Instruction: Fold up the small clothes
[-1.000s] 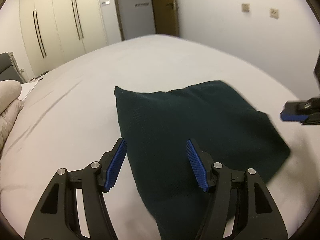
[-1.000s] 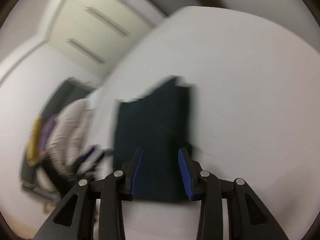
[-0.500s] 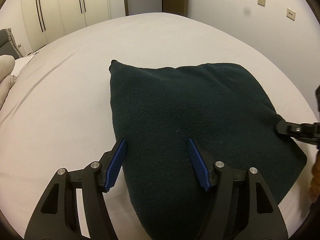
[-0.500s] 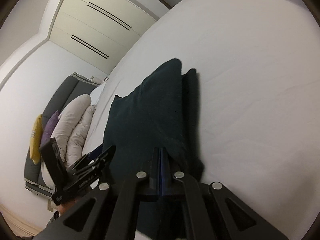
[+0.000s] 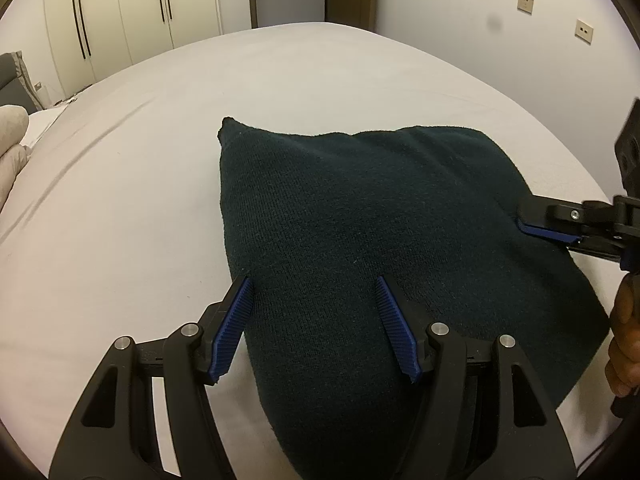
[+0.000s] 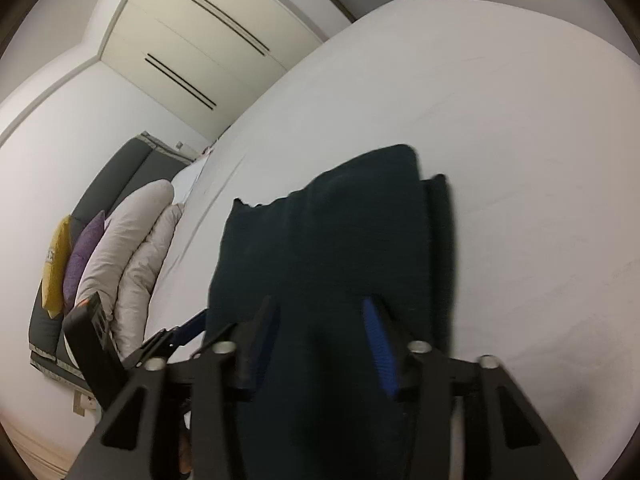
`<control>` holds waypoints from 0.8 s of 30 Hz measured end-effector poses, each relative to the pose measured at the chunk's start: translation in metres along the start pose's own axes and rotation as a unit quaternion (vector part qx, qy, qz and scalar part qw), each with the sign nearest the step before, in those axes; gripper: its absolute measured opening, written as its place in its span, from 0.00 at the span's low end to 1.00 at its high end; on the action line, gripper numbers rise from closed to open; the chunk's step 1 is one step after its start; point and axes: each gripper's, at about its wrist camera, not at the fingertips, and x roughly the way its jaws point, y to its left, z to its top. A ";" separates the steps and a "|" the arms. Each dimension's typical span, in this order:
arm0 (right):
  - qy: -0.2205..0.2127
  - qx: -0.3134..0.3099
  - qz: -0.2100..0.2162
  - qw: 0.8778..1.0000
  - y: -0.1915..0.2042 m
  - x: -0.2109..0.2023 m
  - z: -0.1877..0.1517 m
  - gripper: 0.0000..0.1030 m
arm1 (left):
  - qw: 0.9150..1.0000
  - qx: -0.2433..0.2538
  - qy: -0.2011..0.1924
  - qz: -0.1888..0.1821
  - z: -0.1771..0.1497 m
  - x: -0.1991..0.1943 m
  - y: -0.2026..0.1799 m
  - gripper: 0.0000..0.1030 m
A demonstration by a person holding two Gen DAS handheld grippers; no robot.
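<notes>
Left tool (image 5: 316, 320) spread wide, blue pads well apart, nothing pinched between them; hovering over the near left part of the dark green garment (image 5: 360, 240), left pad at the cloth's left edge, right pad above its middle. Right tool (image 6: 320, 340) likewise parted, blue pads straddling the near end of the same garment, cloth lying between and beneath them; contact with the fabric hard to judge, since that view is blurred. Seen also from the left wrist view at the garment's right edge, tips right at the fabric border, perhaps touching it. Garment folded into a rough rectangle, flat on the white bed (image 5: 140, 200), one pointed corner at the far left, a second layer peeking out along the right side in the right wrist view. Bed sheet faintly creased on the left. Beige pillows (image 6: 136, 248) piled at the head of the bed, beside a purple cushion (image 6: 84, 252) and a yellow cushion (image 6: 56, 268) against a grey headboard (image 6: 120, 176). Cream wardrobe doors (image 5: 120, 20) with dark handles beyond the bed; two wall sockets (image 5: 526, 3) on the right wall.
</notes>
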 end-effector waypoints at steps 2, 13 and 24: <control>-0.008 0.011 0.009 1.000 -0.007 -0.014 -0.004 0.40 | 1.000 -0.002 -0.001 -0.003 -0.001 -0.001 0.000 0.62; -0.052 0.049 -0.032 0.997 -0.032 -0.085 -0.005 0.72 | 0.989 -0.138 -0.032 -0.033 0.000 -0.044 0.075 0.77; 0.054 0.073 -0.024 0.996 -0.036 -0.010 0.009 0.80 | 0.962 -0.225 0.061 -0.144 -0.013 0.008 0.094 0.77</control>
